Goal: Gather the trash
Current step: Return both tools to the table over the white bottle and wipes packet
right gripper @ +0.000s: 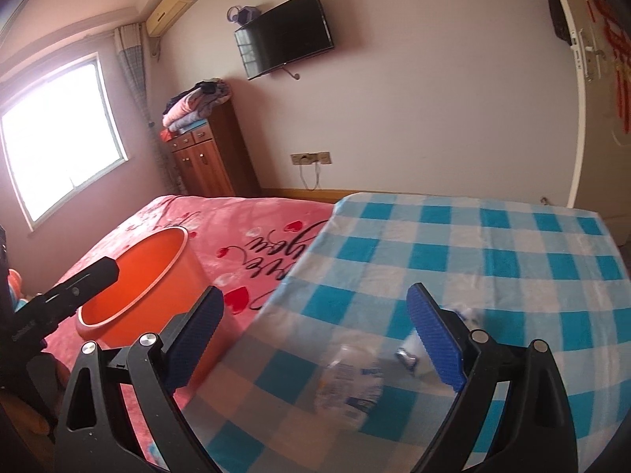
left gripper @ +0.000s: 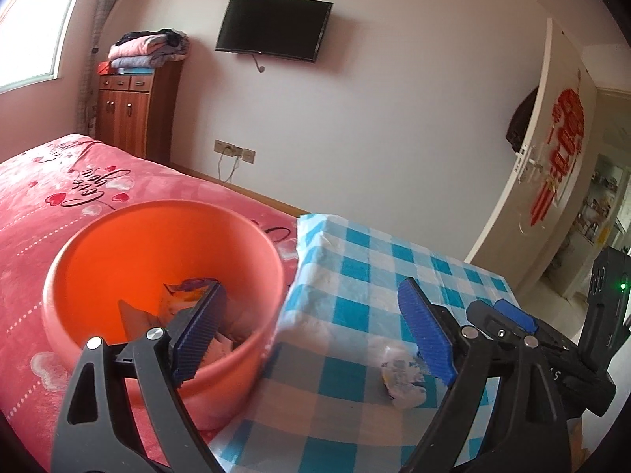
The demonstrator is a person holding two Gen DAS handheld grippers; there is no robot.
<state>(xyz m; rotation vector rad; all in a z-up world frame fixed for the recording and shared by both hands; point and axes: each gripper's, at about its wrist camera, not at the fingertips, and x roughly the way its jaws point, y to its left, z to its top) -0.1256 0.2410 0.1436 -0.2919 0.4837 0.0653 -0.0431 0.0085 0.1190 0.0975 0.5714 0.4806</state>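
Observation:
An orange bucket (left gripper: 130,260) stands on the pink bed and holds several crumpled wrappers (left gripper: 185,295). My left gripper (left gripper: 315,335) is open and empty, its left finger over the bucket's mouth. A crumpled white wrapper (left gripper: 402,378) lies on the blue checked cloth (left gripper: 355,260) near its right finger. My right gripper (right gripper: 319,343) is open and empty above the checked cloth (right gripper: 473,244). A crumpled clear plastic wrapper (right gripper: 351,382) lies between its fingers, and a small white scrap (right gripper: 410,354) lies by the right finger. The bucket (right gripper: 138,287) is to its left.
The pink bed cover (left gripper: 51,197) spreads left. A wooden cabinet (left gripper: 130,110) with folded blankets stands by the window. A TV (left gripper: 272,29) hangs on the wall. An open door (left gripper: 552,149) is at the right. The right gripper's body (left gripper: 552,335) sits close right of my left gripper.

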